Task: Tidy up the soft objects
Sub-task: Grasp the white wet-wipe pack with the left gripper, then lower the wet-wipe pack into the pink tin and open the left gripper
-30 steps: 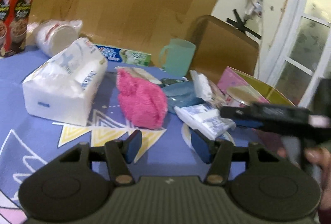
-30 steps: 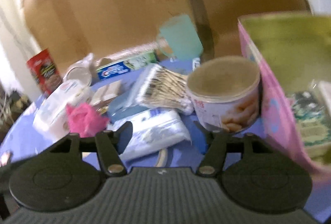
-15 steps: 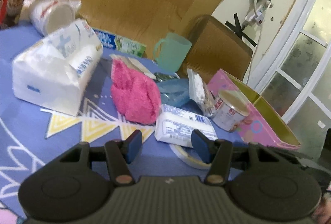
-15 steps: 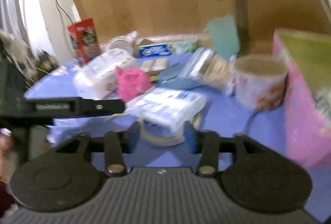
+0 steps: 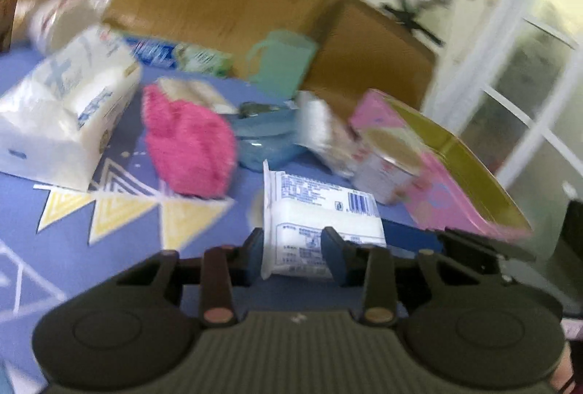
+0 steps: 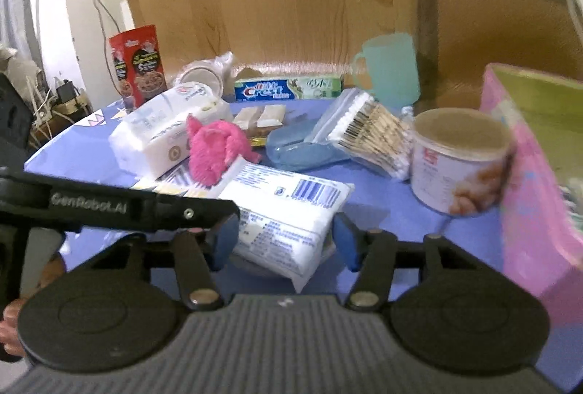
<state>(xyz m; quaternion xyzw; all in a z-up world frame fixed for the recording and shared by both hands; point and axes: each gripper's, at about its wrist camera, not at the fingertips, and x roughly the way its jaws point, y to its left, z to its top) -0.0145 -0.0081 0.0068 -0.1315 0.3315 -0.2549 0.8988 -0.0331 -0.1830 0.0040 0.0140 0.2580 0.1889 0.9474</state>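
You're at the pick-up step: both grippers have converged on the flat white plastic pack of cotton pads with blue print and a barcode [image 5: 320,208], which lies on the blue patterned tablecloth [image 5: 120,248] near the front edge, just ahead of the fluffy pink cloth [image 5: 187,146]. Your left gripper [image 5: 293,257] has just been closing, and its blue pads now pinch the near corner of that pack; the jaws are narrow, shut on the soft wrapper. Your right gripper [image 6: 286,239] has been easing inward too, but its jaws stand fairly wide, straddling the same pack [image 6: 288,212] with a clear gap at the right pad; at the left pad the other gripper's black arm crosses, so contact there can't be read. Judging by the layout, the pink cardboard box with the yellow-green inside [image 6: 535,153], standing open to the right, looks like the place for soft items. The next move calls for a gentle lift with the left grip, since a corner pinch on a limp pack may let it droop or slip. Either finish closing the right jaws for support or pull them clear, because the two tools are crowded here. Mind the round white tin with the brown lid [image 6: 461,161] and the clear bag of cotton swabs [image 6: 368,132] sitting between pack and box.
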